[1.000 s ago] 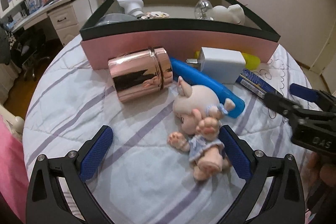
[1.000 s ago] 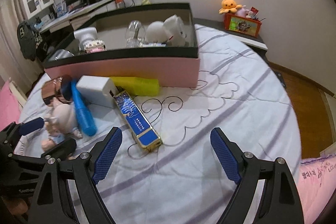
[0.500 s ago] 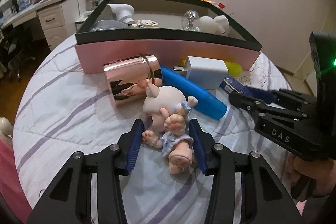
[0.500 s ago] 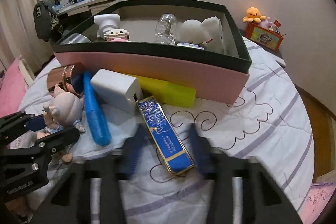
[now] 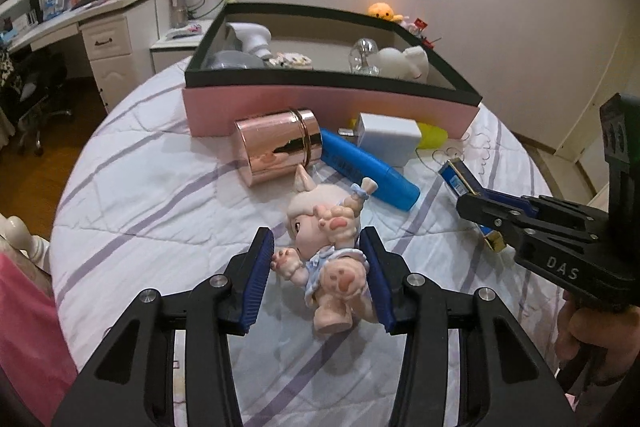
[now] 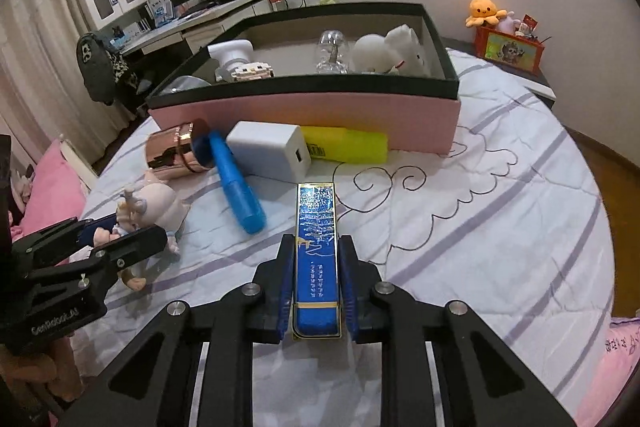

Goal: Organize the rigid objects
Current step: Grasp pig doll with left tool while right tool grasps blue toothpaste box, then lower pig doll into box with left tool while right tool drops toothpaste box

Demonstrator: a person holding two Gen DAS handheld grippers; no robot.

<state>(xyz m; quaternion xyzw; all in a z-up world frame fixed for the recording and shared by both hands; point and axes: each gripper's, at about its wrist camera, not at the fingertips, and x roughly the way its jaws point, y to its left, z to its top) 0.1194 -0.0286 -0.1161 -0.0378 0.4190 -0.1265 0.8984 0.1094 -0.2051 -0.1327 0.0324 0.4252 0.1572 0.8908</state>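
A small pink-haired doll [image 5: 316,211] in a blue dress sits between the blue pads of my left gripper [image 5: 317,247], which is shut on its body just above the quilt. A long blue box with gold trim [image 6: 315,211] lies lengthwise in my right gripper [image 6: 316,241]. Its jaws are closing and both pads press the box's sides. The right gripper [image 5: 476,203] shows at the right of the left wrist view, and the left gripper [image 6: 120,231] with the doll [image 6: 156,203] shows at the left of the right wrist view. A pink storage box with a black rim [image 5: 328,103] stands behind.
Against the pink box [image 6: 304,107] lie a rose-gold canister [image 5: 276,147], a blue tube [image 5: 368,171], a white charger block [image 5: 388,137] and a yellow case [image 6: 348,147]. Inside it are a pump bottle, a glass ornament and a white plush. A desk stands far left.
Both grippers went from wide open to closed, the left around the doll, the right around the blue box. Both views now look slightly higher over the bed.
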